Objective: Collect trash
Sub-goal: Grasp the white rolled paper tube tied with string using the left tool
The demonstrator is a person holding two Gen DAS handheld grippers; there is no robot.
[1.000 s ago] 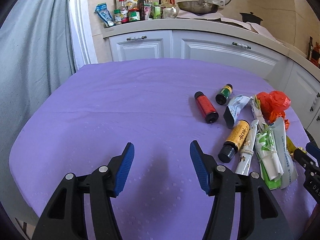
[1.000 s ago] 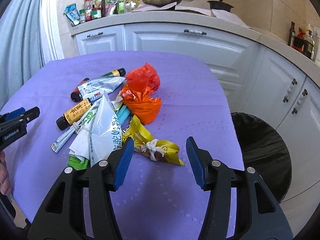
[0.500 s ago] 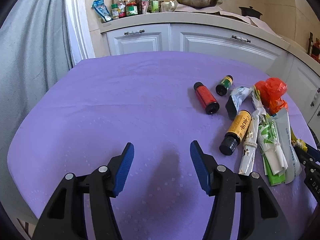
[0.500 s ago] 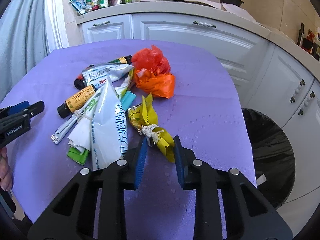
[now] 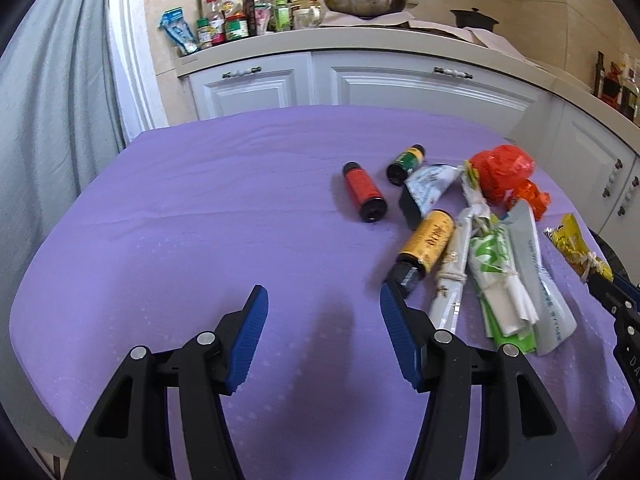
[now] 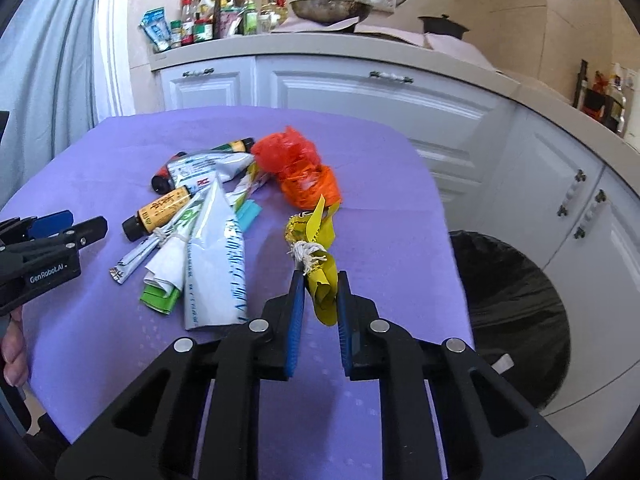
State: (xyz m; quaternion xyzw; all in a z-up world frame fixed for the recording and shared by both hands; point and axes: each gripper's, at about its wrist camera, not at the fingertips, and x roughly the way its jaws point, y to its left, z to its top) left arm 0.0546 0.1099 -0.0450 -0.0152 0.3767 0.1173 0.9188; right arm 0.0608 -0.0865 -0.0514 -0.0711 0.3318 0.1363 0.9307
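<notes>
We clamp the yellow wrapper (image 6: 320,276) in our right gripper (image 6: 319,280) at frame centre, our left gripper (image 5: 320,300) gaping wide.

Bare purple tablecloth (image 5: 192,216) from 9 to 12 o'clock of left gripper (image 5: 320,304), jaws apart over it; yellow-label bottle (image 5: 428,242) and tied wrapper bundle (image 5: 496,280) block at 1–2 o'clock; black-lined bin (image 6: 516,304) beside the table at 3 o'clock of right gripper (image 6: 318,280).
</notes>
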